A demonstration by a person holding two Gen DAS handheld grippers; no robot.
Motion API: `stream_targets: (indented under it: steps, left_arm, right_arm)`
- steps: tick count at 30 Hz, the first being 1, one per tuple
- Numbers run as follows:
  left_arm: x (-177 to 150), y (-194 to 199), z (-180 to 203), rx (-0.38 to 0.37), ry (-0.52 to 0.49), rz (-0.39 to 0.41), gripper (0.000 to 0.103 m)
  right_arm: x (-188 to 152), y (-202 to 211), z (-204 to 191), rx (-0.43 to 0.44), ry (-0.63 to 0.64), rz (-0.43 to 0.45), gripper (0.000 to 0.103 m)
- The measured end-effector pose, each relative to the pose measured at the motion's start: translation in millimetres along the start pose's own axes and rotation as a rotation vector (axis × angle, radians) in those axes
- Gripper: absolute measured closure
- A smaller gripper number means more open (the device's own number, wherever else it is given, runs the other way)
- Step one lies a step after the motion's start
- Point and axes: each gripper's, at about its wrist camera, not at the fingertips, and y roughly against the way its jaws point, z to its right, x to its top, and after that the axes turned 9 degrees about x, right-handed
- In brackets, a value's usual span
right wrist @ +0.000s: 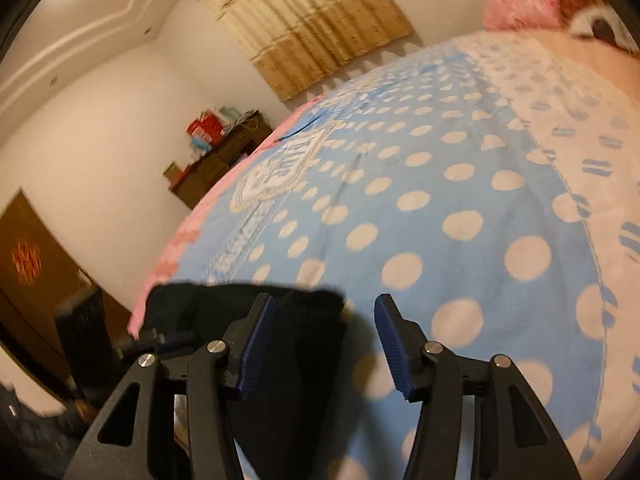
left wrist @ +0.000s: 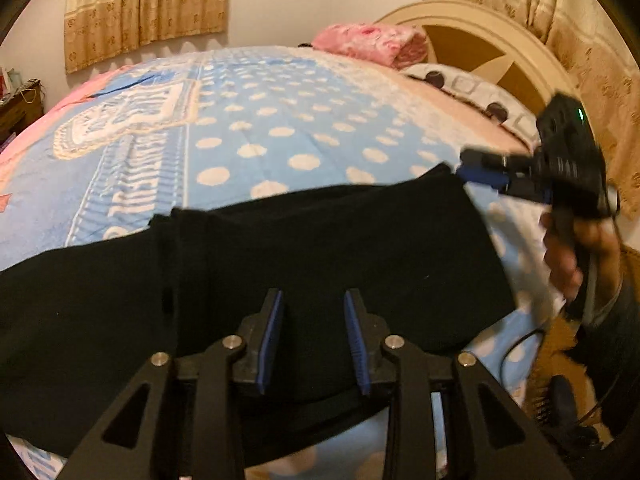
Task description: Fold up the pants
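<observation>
Pants [left wrist: 320,248] under left gripper [left wrist: 314,304] (folded)

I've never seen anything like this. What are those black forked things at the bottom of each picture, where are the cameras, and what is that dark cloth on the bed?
There is no robot here: a person holds a hand tool with two fingers in each hand. Each tool carries a camera looking along its fingers. One picture comes from the left gripper, the other from the right gripper. The left view also shows the right gripper and the hand holding it. Black pants lie on a blue dotted bedspread. Both grippers are open and hold nothing.
</observation>
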Motion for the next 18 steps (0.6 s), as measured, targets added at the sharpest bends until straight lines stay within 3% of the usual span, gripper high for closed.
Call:
stream_targets:
  steps: [2, 4, 5, 6, 7, 10, 12, 14, 18]
  left_arm:
    - [-3, -2, 0, -0.003, -0.002, -0.004, 0.069]
    - [-3, -2, 1, 0.0, -0.009, 0.004, 0.068]
    - [-4, -2, 2, -0.001, -0.016, 0.009, 0.066]
    - [-4, -3, 3, 0.001, -0.021, 0.011, 0.065]
    - [-5, -3, 4, 0.005, -0.029, 0.013, 0.064]
    - [-7, -4, 6, 0.01, -0.05, 0.028, 0.063]
    - [-7, -4, 7, 0.009, -0.053, 0.033, 0.06]
    - [-8, -5, 8, 0.005, -0.055, 0.037, 0.057]
    - [-11, -6, 11, 0.007, -0.08, 0.057, 0.05]
  right_arm:
    - [14, -9, 10, 0.025, -0.04, -0.041, 0.051]
    - [21, -19, 15, 0.105, -0.08, -0.114, 0.052]
    - [23, -27, 15, 0.142, -0.094, -0.159, 0.062]
    - [23, -31, 13, 0.125, -0.081, -0.183, 0.071]
    - [22, -37, 11, 0.095, -0.068, -0.216, 0.087]
    - [21, -40, 12, 0.049, -0.052, -0.229, 0.093]
    - [21, -39, 23, -0.028, -0.058, -0.211, 0.094]
    - [17, -43, 34, -0.008, -0.091, -0.211, 0.095]
    - [15, -48, 27, -0.059, -0.004, -0.202, 0.095]
